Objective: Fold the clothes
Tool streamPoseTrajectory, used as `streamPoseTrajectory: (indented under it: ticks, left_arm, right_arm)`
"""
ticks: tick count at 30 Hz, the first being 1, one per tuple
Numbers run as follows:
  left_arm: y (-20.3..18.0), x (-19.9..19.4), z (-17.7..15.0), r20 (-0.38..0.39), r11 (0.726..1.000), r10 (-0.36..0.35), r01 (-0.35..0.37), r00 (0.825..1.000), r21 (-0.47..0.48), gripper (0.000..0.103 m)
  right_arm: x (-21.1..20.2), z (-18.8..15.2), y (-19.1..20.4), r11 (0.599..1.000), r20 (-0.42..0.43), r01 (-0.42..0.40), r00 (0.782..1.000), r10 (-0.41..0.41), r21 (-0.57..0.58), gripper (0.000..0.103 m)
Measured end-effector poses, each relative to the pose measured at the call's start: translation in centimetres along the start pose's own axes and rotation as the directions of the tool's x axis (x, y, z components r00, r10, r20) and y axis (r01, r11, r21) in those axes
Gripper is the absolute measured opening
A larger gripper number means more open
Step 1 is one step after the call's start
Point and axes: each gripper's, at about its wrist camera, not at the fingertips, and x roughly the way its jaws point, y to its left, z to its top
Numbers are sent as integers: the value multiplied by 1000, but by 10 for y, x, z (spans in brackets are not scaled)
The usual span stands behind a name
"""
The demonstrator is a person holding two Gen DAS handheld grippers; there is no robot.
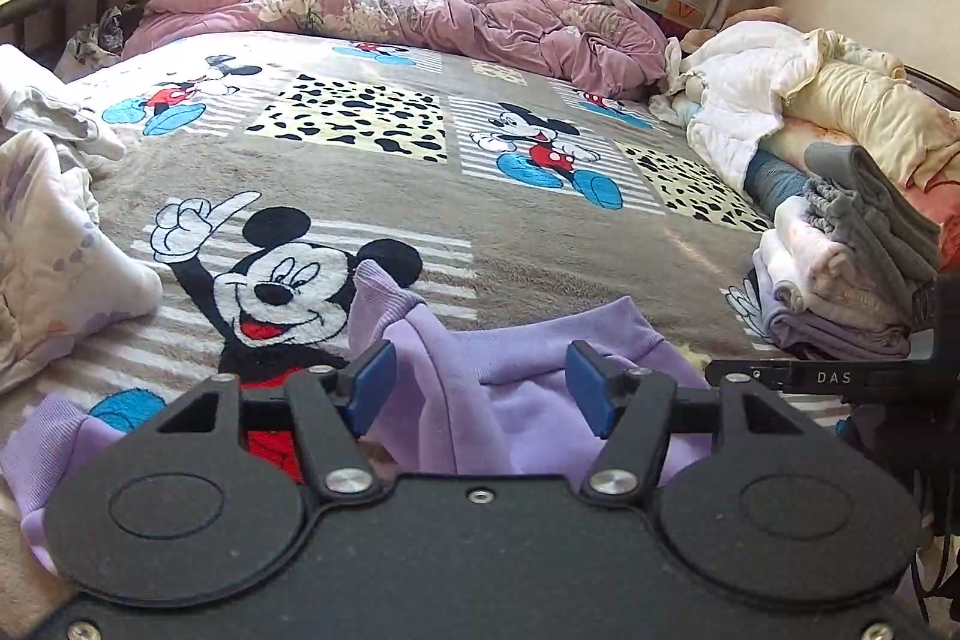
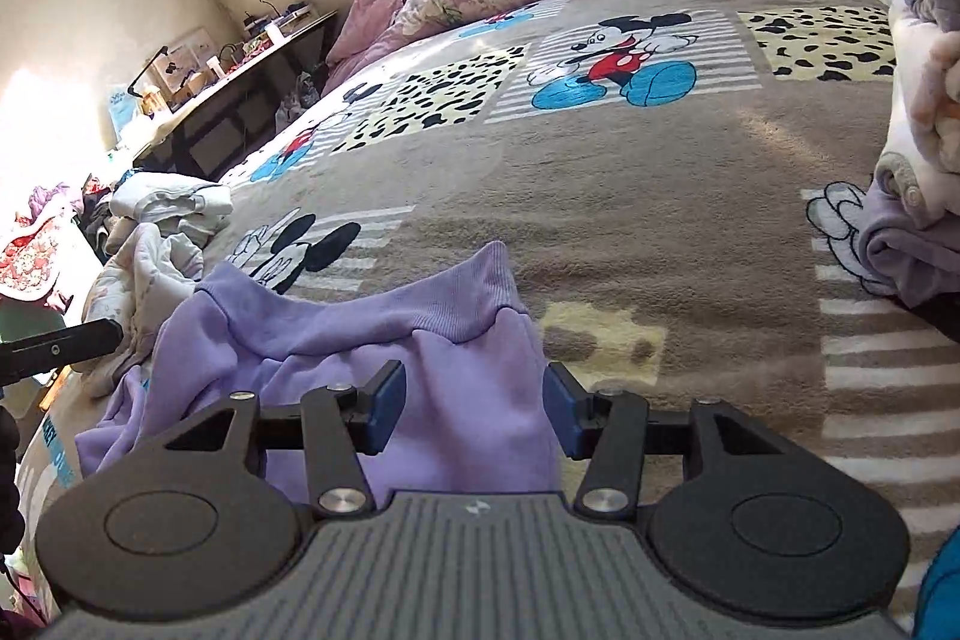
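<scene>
**Purple garment laid out, not yet folded**

A stack of folded clothes [image 1: 840,280] is seen at the right; crumpled white clothes [image 1: 54,244] are left waiting at the left. The purple garment [image 2: 372,340] is spread unfolded at the near edge, just ahead of both spread, empty grippers: left gripper [image 1: 480,388], right gripper [image 2: 474,406].

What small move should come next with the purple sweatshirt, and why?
Probably lower both grippers and close them on the purple sweatshirt. The left gripper and right gripper both have open jaws with its crumpled fabric between them, gripping nothing. It lies unfolded on the blanket, while a folded stack waits beside it.
</scene>
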Motion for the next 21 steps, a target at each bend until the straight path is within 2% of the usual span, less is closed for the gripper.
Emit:
streamPoseTrajectory:
  ticks: [3, 7, 8, 10, 12, 15, 17, 19, 20, 21]
  left_arm:
    - [-11, 8, -1, -1, 993, 37, -37, 999, 114, 62]
    - [-14, 26, -5, -31, 985, 62, -56, 998, 166, 62]
    - [-12, 32, -6, -42, 982, 80, -71, 996, 173, 61]
    - [-7, 42, -8, -60, 977, 119, -106, 991, 187, 58]
    - [4, 50, -8, -69, 985, 96, -85, 993, 148, 26]
    - [22, 48, -5, -46, 999, -13, 15, 999, 38, 10]
    - [34, 45, -3, -20, 996, -88, 87, 996, -36, 9]
    - [40, 61, -6, -81, 998, -37, 33, 996, -51, 11]
    - [43, 70, -9, -117, 999, -3, -4, 993, -53, 19]
    - [46, 80, -11, -153, 998, 31, -40, 988, -53, 35]
  right_arm:
    - [33, 8, -5, 1000, -36, 13, 999, -13, -6, 52]
    - [60, 14, -12, 999, -47, -14, 999, 15, 29, 50]
    - [63, 14, -14, 998, -49, -34, 998, 36, 45, 44]
    - [60, 13, -13, 997, -34, -56, 998, 58, 51, 17]
    - [53, 13, -13, 997, -4, -69, 998, 69, 47, 12]
    - [20, 15, -17, 993, 109, -95, 990, 88, 63, 12]
    - [-11, 17, -21, 994, 207, -95, 975, 80, 62, 12]
    - [-26, 19, -30, 995, 275, -63, 961, 39, 80, 12]
    - [-29, 20, -36, 995, 283, -44, 959, 16, 93, 12]
    - [-16, 23, -46, 992, 207, -16, 978, -10, 125, 12]
